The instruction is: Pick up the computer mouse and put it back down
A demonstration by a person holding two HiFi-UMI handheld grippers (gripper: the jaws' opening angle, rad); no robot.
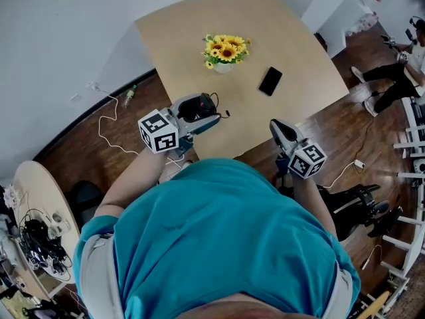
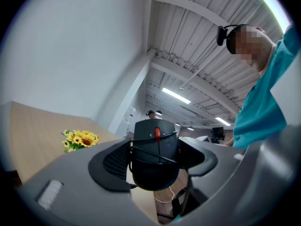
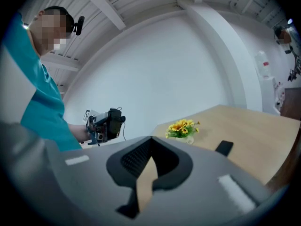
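Jaws of left gripper [image 1: 202, 108] pinching black mouse [image 2: 155, 157] over table [image 1: 192, 38], right gripper [image 3: 150, 142] jaws pressed together, empty, flowers [image 1: 226, 49] and phone [image 1: 270, 80] beyond.

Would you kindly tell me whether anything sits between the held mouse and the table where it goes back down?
Nothing visible does. The left tool grips the mouse over bare table near its edge; the flowers and phone lie farther in.

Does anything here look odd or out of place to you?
Only the black corded computer mouse: it is off the tan wooden table, clamped in the left hand-held gripper, with its own thin black cord looped around its body.
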